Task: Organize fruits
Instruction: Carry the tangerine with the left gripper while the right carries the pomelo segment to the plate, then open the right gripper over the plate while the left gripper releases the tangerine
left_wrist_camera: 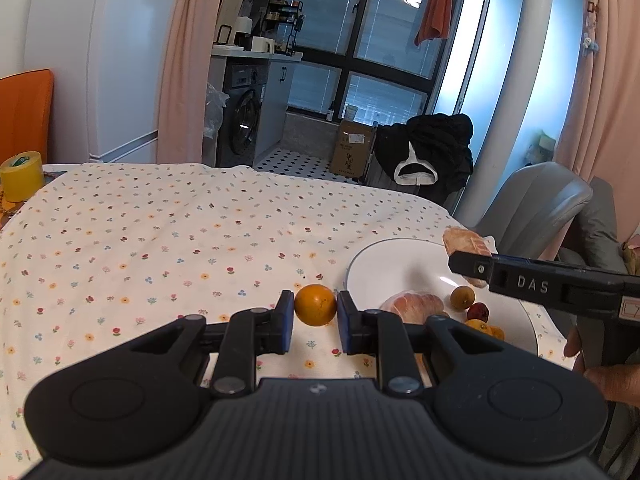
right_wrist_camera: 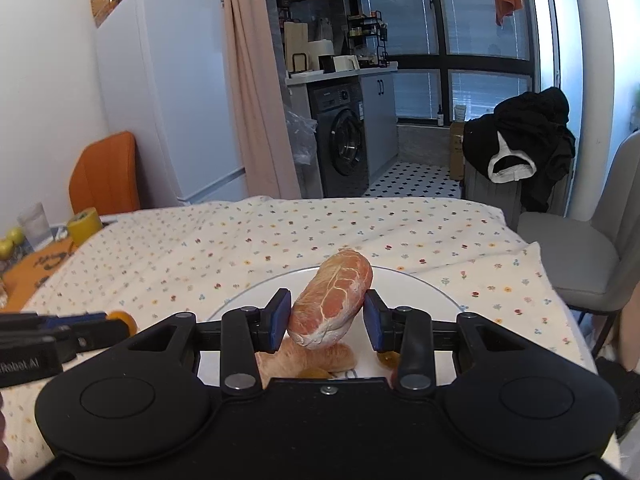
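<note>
My left gripper is shut on a small orange, its blue pads pressed to both sides, just above the flowered tablecloth and left of the white plate. In the right wrist view this gripper and its orange show at the left edge. My right gripper is shut on a peeled pink pomelo segment, held tilted above the plate. From the left wrist view the right gripper reaches in from the right with that segment over the plate's far rim.
On the plate lie another pomelo segment, a brown round fruit, a red date and small orange fruits. A yellow tape roll stands at the far left edge. A grey chair is beyond the right edge.
</note>
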The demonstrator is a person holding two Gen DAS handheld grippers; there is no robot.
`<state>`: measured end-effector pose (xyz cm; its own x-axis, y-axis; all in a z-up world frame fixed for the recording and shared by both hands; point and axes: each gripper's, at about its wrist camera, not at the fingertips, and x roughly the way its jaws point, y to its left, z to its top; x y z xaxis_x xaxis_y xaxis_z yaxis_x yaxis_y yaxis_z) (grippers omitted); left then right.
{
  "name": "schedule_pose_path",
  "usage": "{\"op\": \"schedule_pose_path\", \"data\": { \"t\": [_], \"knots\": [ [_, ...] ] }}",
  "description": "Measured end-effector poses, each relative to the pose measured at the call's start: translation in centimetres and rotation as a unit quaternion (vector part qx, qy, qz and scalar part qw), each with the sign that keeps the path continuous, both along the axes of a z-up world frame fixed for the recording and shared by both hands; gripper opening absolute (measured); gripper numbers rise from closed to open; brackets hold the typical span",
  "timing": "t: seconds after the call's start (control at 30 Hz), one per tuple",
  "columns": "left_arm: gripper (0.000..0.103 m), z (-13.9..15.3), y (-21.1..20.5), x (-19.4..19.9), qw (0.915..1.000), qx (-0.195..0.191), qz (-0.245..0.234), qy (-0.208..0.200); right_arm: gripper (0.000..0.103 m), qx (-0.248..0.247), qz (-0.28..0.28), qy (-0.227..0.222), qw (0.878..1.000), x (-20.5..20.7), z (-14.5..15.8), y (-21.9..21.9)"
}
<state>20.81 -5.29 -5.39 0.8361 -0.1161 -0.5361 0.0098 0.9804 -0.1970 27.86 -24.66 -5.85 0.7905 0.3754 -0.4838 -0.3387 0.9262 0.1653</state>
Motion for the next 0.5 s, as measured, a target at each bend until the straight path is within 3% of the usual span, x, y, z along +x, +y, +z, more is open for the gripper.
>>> {"op": "schedule_pose_path", "data": {
  "t": [0.03,0.07,0.13,0.5],
  "knots": [
    [0.021,-0.1,-0.2,0.1,1.0,0.002,-0.001,0.001,0.044,0.005,0.006,-0.001,1.0,0.1,-0.1,-0.1],
    [0.021,-0.1,-0.4,0.2,1.0,0.003,-0.002,0.003,0.059,0.008,0.009,0.0,1.0,0.2,-0.1,-0.1],
    [0.021,-0.2,-0.7,0.4,1.0,0.007,-0.004,0.005,0.077,0.014,0.002,-0.003,1.0,0.3,-0.1,-0.4],
    [0.021,-0.4,-3.1,1.2,0.9992,0.02,-0.033,0.013,0.077,0.048,-0.015,0.008,0.999,-0.6,-0.3,-3.1]
  ]
}}
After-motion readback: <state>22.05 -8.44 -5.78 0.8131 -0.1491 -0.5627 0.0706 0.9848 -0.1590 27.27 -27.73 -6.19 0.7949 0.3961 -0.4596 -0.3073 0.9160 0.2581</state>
